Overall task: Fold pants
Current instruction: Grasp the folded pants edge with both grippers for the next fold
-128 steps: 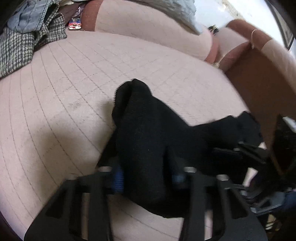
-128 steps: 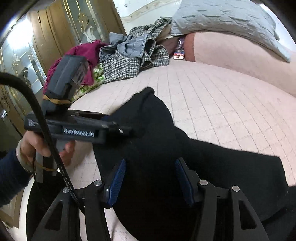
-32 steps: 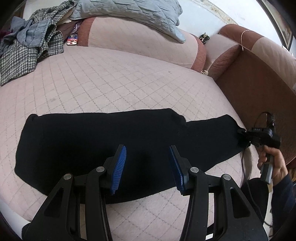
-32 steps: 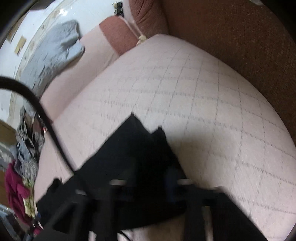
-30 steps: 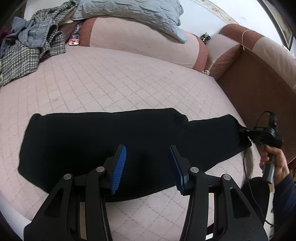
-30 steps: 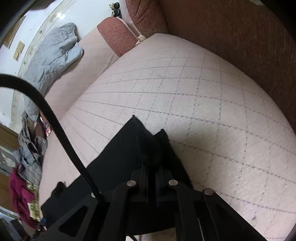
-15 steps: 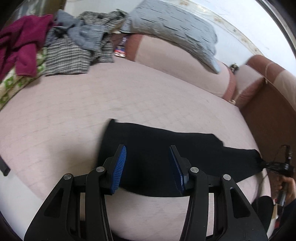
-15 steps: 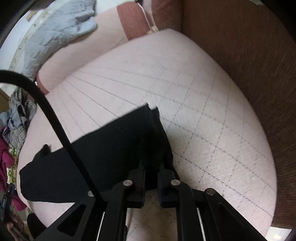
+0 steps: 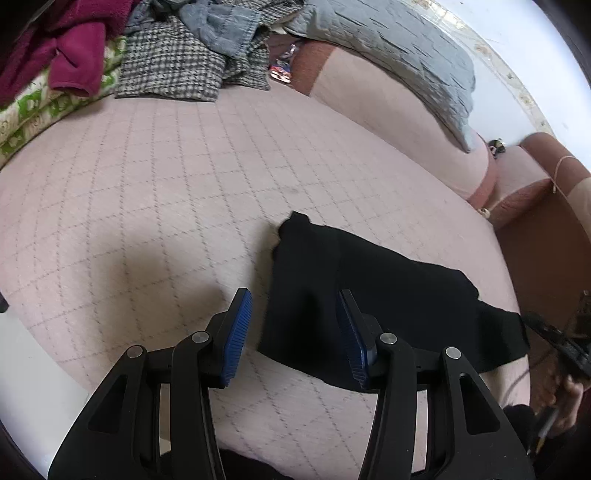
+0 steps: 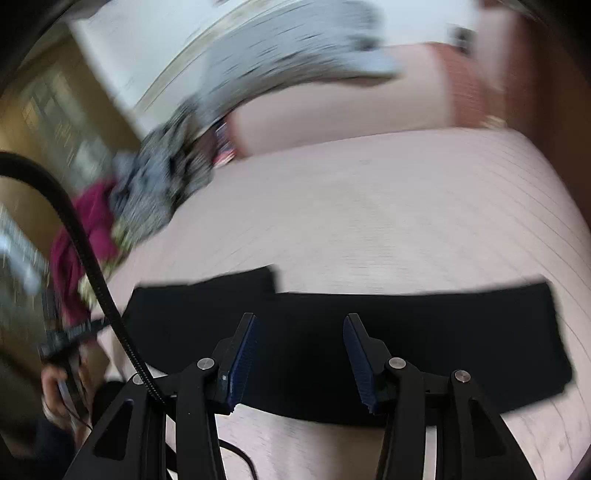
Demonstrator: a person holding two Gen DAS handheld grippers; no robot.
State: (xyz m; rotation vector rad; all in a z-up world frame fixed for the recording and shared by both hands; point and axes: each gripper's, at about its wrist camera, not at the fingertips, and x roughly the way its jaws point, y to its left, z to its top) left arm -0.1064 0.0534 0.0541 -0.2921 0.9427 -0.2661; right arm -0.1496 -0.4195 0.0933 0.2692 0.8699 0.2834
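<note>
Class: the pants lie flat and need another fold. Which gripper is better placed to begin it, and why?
Probably the left gripper: open, with the end edge of the black pants between its jaws. The right gripper, also open, faces their middle.

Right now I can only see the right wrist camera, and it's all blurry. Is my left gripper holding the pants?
Observer: No. The left gripper is open, with its blue pads apart and gripping nothing. One end of the black pants lies just ahead of it.
Operator: Are the pants flat at that end?
Observer: Not quite. In the left wrist view, that edge looks doubled over into an extra layer.
Operator: What's the blurry pile at the back?
Observer: Clothes: a checked garment with a blue-grey one on top and a maroon one beside them.
</note>
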